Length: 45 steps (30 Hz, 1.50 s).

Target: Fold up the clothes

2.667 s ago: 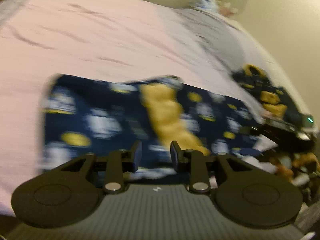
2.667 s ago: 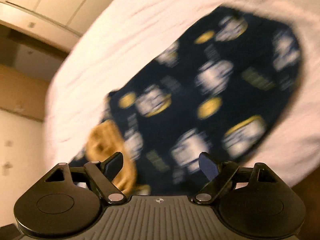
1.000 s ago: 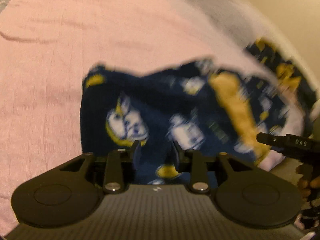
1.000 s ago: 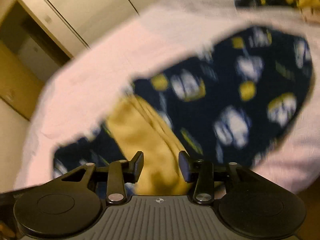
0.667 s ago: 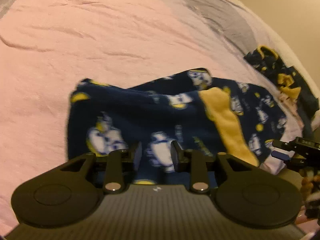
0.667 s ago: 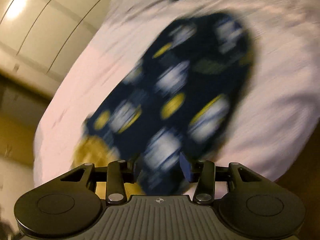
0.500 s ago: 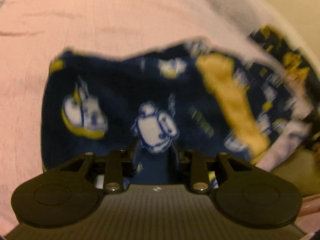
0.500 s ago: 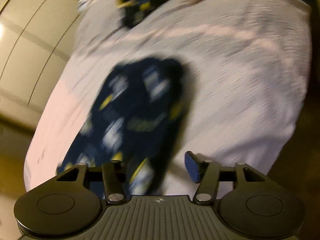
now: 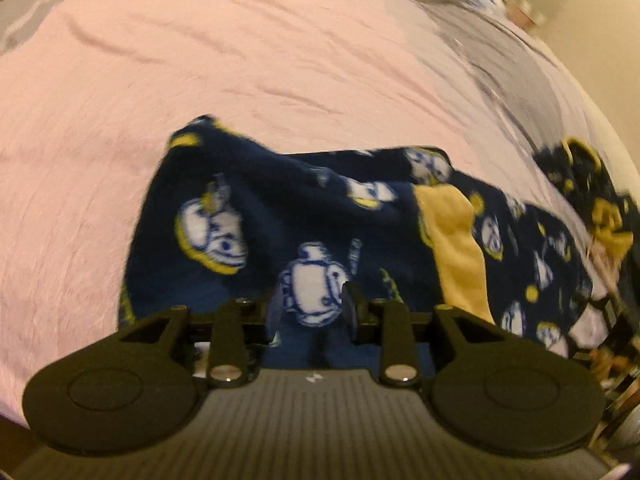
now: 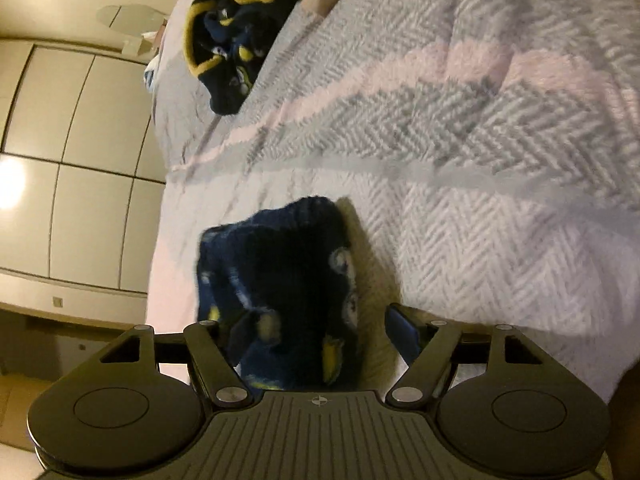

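Left wrist view: a navy fleece garment (image 9: 304,216) with white-and-yellow printed figures lies spread on a pink bed cover (image 9: 200,60), its near edge running under the camera.
Garment detail: a plain yellow band (image 9: 452,240) crosses it toward the right side.
Left gripper (image 9: 310,310): jaws narrowed, with the garment's near edge rising up between the pads; the fabric looks pinched there, though blur softens the contact.
Second pile: another navy-and-yellow bundle (image 9: 588,192) sits at the bed's far right, apart from the spread garment.
Right wrist view: the camera is rolled, so the bed runs up the frame; a grey-and-pink herringbone blanket (image 10: 480,120) fills most of it.
Right gripper (image 10: 312,332): jaws wide and opening; a fold of the navy garment (image 10: 280,280) lies between them, against the left finger (image 10: 236,340), while the right pad (image 10: 404,332) stands clear of the cloth.
Far end of this view: the other bundle (image 10: 236,28) lies near the top edge, well apart from the garment.
Background: pale cupboard doors (image 10: 80,160) stand beside the bed.
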Each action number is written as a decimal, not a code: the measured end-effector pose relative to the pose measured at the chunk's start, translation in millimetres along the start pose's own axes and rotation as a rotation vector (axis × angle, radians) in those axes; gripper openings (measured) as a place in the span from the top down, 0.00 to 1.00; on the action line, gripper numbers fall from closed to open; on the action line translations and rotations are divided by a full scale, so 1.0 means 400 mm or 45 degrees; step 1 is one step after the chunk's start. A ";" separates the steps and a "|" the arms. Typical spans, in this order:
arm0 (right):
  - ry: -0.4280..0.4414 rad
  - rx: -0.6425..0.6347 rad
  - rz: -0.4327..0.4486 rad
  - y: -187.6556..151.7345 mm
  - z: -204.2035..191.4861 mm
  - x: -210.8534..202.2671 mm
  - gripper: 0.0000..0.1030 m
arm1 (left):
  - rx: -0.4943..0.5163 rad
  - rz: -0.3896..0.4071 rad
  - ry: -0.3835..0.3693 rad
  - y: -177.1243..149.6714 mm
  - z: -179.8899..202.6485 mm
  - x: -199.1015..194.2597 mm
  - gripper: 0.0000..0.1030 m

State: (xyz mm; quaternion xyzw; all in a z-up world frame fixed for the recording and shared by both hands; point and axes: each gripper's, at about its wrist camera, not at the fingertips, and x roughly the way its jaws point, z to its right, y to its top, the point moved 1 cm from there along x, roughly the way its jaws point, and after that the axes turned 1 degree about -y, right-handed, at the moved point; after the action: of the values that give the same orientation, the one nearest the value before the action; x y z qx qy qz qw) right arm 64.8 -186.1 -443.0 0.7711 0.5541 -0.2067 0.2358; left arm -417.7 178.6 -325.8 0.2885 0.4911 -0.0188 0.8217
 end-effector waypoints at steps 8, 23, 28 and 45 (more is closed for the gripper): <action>-0.198 -0.250 0.034 -0.019 -0.066 0.042 0.88 | -0.118 0.000 -0.010 0.038 -0.099 -0.017 0.74; 0.044 -1.892 0.006 -1.017 -0.599 -0.088 0.89 | -0.128 -0.075 -0.150 0.134 -0.352 -0.091 0.75; -0.220 -2.164 -0.394 -1.290 -0.544 0.010 0.72 | -0.120 -0.157 -0.230 0.139 -0.411 -0.106 0.72; -0.514 -1.020 -0.062 -0.682 -0.411 -0.143 0.27 | -0.419 -0.304 -0.672 0.105 -0.238 0.066 0.37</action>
State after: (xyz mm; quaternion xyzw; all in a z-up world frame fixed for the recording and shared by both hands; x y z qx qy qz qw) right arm -202.6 -57.0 -314.3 0.5499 0.5513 -0.1276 0.6143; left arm -466.5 267.2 -361.7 0.0774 0.2879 -0.1097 0.9482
